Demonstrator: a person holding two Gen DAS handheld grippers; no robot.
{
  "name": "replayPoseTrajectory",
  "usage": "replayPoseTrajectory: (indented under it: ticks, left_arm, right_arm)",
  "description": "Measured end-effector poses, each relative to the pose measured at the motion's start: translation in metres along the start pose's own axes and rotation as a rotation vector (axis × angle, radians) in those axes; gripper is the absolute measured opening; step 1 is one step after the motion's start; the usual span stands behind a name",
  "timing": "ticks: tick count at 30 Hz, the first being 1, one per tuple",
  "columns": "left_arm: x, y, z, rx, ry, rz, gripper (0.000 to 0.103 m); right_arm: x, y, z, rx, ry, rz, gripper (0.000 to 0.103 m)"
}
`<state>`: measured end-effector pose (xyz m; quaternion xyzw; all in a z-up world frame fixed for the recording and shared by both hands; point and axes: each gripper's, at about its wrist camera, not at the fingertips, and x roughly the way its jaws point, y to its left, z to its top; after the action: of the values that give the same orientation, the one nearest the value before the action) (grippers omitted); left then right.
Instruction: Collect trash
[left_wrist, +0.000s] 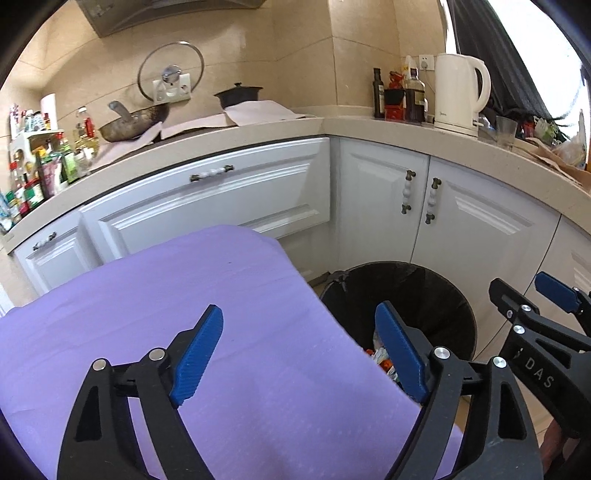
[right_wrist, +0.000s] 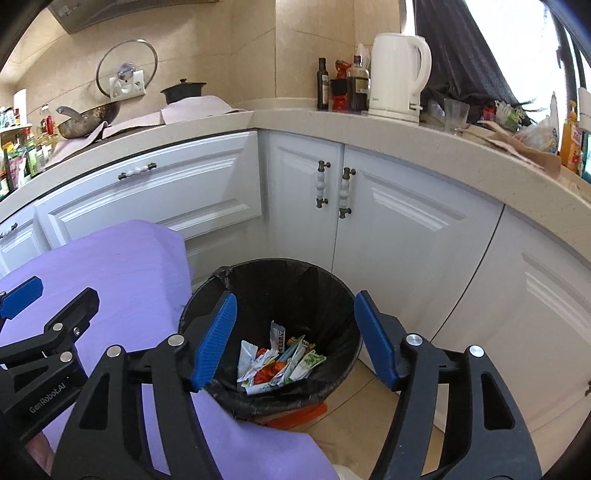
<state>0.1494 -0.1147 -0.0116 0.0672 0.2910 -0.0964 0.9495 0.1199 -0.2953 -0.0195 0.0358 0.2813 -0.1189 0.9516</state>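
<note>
A black-lined trash bin (right_wrist: 332, 295) stands on the floor beside a purple-covered table (right_wrist: 122, 269). Crumpled wrappers and packets (right_wrist: 277, 362) lie in its bottom. My right gripper (right_wrist: 295, 339) is open and empty, hovering over the bin's mouth. My left gripper (left_wrist: 299, 354) is open and empty above the purple table (left_wrist: 184, 288) at its right edge, with the bin (left_wrist: 424, 295) just beyond. The right gripper (left_wrist: 535, 299) also shows in the left wrist view, and the left gripper's fingertip (right_wrist: 22, 295) shows in the right wrist view.
White cabinets (right_wrist: 388, 221) stand right behind the bin under a beige counter (right_wrist: 369, 125). On the counter are a white kettle (right_wrist: 399, 74), bottles (right_wrist: 340, 88), a glass (right_wrist: 456, 110), a wok (right_wrist: 88, 118) and a black pot (right_wrist: 183, 90). An orange object (right_wrist: 299, 415) lies under the bin.
</note>
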Motion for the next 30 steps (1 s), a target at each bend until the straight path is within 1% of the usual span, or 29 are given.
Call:
replayPoseTrajectory:
  ticks: [5, 11, 19, 30]
  left_arm:
    - [-0.023, 0.011, -0.005, -0.019, -0.017, 0.006, 0.083]
    - [-0.048, 0.018, -0.012, -0.016, -0.052, 0.026, 0.084]
    - [-0.064, 0.029, -0.023, -0.036, -0.048, 0.031, 0.084]
    - [-0.075, 0.036, -0.025, -0.049, -0.069, 0.031, 0.084]
  right_arm:
    - [-0.023, 0.003, -0.005, -0.007, -0.011, 0.007, 0.065]
    - [-0.046, 0.006, -0.011, -0.014, -0.029, 0.004, 0.066]
    - [-0.064, 0.008, -0.016, -0.02, -0.044, 0.002, 0.068]
    - [-0.072, 0.01, -0.016, -0.029, -0.066, 0.003, 0.068]
